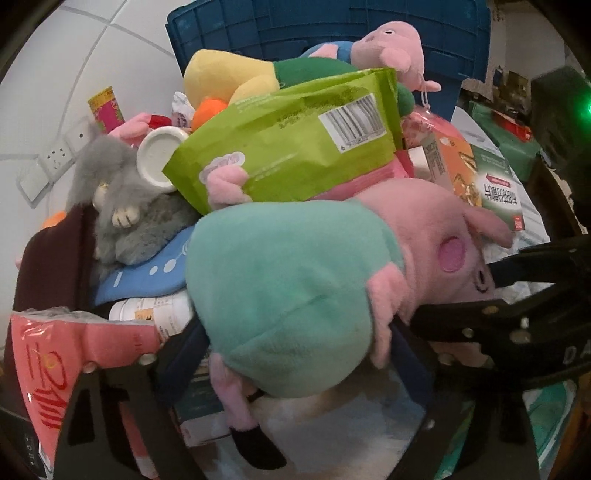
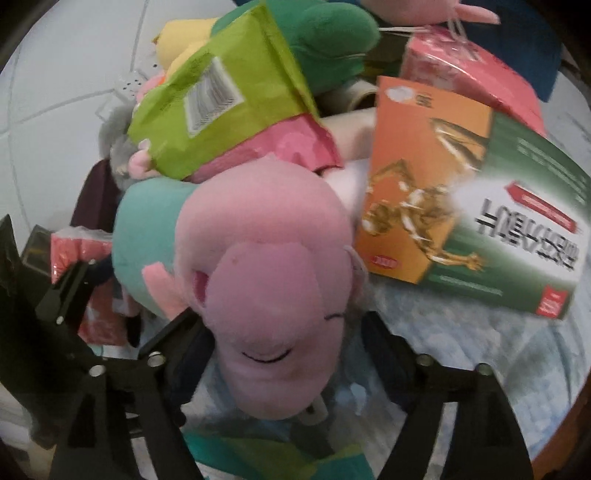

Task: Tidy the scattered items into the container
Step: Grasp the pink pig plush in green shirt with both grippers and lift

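A pink pig plush in a teal shirt [image 1: 291, 295] lies across the front of a pile of items. My left gripper [image 1: 295, 354] holds its body between both fingers. My right gripper [image 2: 284, 350] is closed around the pig's pink head [image 2: 266, 273]; its black fingers also show in the left wrist view [image 1: 517, 295] at the pig's snout. Behind lie a green snack bag [image 1: 295, 155], a grey plush [image 1: 122, 206], a yellow and green plush [image 1: 236, 74] and another pink pig plush [image 1: 388, 44]. The blue crate [image 1: 258, 22] stands at the back.
An orange and green box [image 2: 461, 221] lies right of the pig on a pale blue cloth [image 2: 480, 350]. A pink wrapped pack [image 1: 55, 350] sits at the left, a white bottle [image 1: 155, 310] under the pile. A wall with sockets [image 1: 55, 155] is at the left.
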{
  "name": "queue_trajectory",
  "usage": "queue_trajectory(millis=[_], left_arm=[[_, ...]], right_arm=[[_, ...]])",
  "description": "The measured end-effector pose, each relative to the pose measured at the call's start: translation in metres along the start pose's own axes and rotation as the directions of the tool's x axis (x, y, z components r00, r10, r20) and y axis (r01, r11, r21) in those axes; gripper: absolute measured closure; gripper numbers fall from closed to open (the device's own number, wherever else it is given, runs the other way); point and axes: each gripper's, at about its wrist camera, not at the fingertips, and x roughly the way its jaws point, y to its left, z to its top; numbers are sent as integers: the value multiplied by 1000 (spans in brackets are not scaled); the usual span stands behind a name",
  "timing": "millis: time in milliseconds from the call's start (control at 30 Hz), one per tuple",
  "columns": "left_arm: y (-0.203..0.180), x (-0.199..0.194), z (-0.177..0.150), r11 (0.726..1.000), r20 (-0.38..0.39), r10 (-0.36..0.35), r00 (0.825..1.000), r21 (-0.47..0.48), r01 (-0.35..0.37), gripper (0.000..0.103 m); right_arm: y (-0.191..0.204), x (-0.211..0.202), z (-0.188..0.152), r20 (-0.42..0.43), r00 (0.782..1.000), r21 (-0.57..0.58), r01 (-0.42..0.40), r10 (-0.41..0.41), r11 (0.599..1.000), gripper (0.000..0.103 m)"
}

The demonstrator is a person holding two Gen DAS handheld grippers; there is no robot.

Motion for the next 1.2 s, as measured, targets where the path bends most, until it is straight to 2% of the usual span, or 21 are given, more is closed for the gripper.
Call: queue_trajectory(millis=[167,367,600,867,1200], left_arm=[[0,-15,-1,1000,18,2,1000,-19,-1,27],[2,-53,11,999,78,26,997,-36,-23,27],[6,-97,31,995,142,66,988,-77,-56,27],[6,-142,52,982,205,134,970,-156,-103,27],[-30,-177,89,958,256,235,938,-225,-178,27]], right_arm=[[17,-18,-3,35,999,-51,1,1,999,47],[30,-44,-5,77,997,-82,-13,19,997,47],[52,-91,11,136,990,-150,-19,40,989,47],[75,-140,27,199,978,-228,-22,69,973,47],[80,-192,41,247,961,-322,-41,126,946,47]])
